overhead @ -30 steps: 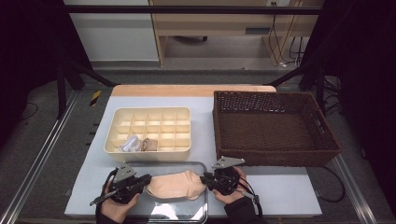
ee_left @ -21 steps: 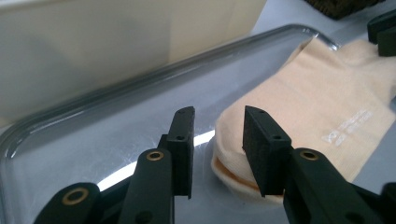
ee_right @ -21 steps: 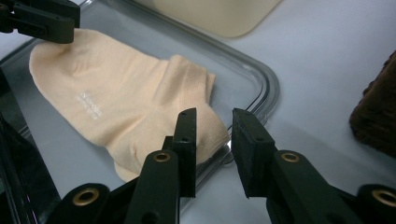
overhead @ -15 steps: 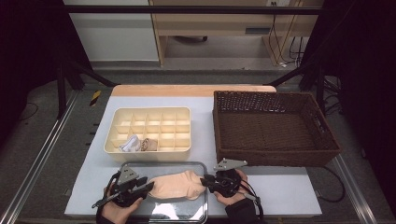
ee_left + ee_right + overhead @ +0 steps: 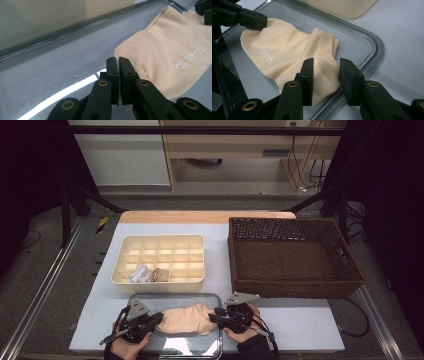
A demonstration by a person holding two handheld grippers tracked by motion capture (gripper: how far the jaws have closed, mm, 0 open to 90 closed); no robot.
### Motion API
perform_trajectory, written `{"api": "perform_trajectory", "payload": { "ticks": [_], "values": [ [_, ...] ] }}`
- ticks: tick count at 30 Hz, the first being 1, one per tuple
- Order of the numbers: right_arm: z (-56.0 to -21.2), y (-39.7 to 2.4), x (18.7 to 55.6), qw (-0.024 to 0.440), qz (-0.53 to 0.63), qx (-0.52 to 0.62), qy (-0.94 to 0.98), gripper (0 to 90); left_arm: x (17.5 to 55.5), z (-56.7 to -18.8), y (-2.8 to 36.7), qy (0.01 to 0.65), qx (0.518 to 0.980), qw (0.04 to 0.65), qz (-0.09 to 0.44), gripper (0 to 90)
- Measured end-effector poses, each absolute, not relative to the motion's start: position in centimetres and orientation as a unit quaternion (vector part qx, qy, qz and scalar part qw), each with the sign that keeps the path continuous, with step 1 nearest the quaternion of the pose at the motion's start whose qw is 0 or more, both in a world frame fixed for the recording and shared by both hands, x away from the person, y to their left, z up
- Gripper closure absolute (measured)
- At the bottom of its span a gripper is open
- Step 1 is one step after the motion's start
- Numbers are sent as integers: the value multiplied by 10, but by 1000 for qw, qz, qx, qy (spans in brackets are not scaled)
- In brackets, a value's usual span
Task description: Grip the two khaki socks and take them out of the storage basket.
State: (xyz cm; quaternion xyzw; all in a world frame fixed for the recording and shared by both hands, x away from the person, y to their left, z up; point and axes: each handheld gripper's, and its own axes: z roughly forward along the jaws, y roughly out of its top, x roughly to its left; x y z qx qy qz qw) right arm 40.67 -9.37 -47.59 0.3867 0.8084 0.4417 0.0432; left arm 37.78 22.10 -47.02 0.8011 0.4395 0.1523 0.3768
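Observation:
A cream ankle sock [image 5: 187,320] lies flat on a shiny tray [image 5: 175,296] at the table's near edge. My left gripper [image 5: 159,318] is at the sock's left end. Its jaws have just been closing and now stand together [image 5: 117,60], pinching the edge of the sock [image 5: 170,50], which creases toward them. My right gripper [image 5: 212,316] is at the cuff end. Its jaws have just been opening and stand apart [image 5: 325,62] with the ribbed cuff of the sock [image 5: 287,55] between them, unpressed. The left gripper [image 5: 259,23] shows at the far end in the right gripper view.
Behind the tray stands a cream divided box [image 5: 160,281]; two rolled socks [image 5: 145,274] sit in its near-left cells. A dark wicker basket [image 5: 295,289] stands at the right. Bare white table surrounds the tray's right side.
The left gripper's jaws have come together on the sock's left end. The right gripper's jaws have spread at the cuff. Both hands have kept their place.

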Motion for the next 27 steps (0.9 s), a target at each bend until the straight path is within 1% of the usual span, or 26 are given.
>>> {"api": "perform_trajectory", "payload": {
  "ticks": [2,5,6,7,8,10,12,17,21,22,27],
  "values": [
    [-478,-89,406,48,439,383,811,629,378,-471,221,439,802,375,155,866],
    [-480,-85,403,63,434,373,818,656,378,-471,221,440,801,375,156,866],
    [-480,-84,402,67,434,370,819,686,379,-471,221,441,800,376,158,866],
    [-481,-82,400,71,431,368,821,747,379,-471,221,441,799,376,159,866],
    [-481,-81,400,72,431,364,823,788,379,-471,221,441,799,377,160,866],
    [-481,-80,399,78,426,362,826,832,379,-471,220,441,798,378,162,867],
    [-479,-81,399,75,421,364,828,851,380,-470,220,439,797,382,163,867],
    [-471,-94,406,81,414,381,823,855,381,-466,211,422,792,414,152,867],
    [-463,-108,412,97,413,396,814,849,383,-467,195,405,802,415,146,865],
    [-463,-110,413,104,405,397,817,840,384,-468,192,402,804,412,147,864],
    [-465,-107,412,118,403,389,820,724,387,-470,194,408,803,407,155,859]
  ]
}}
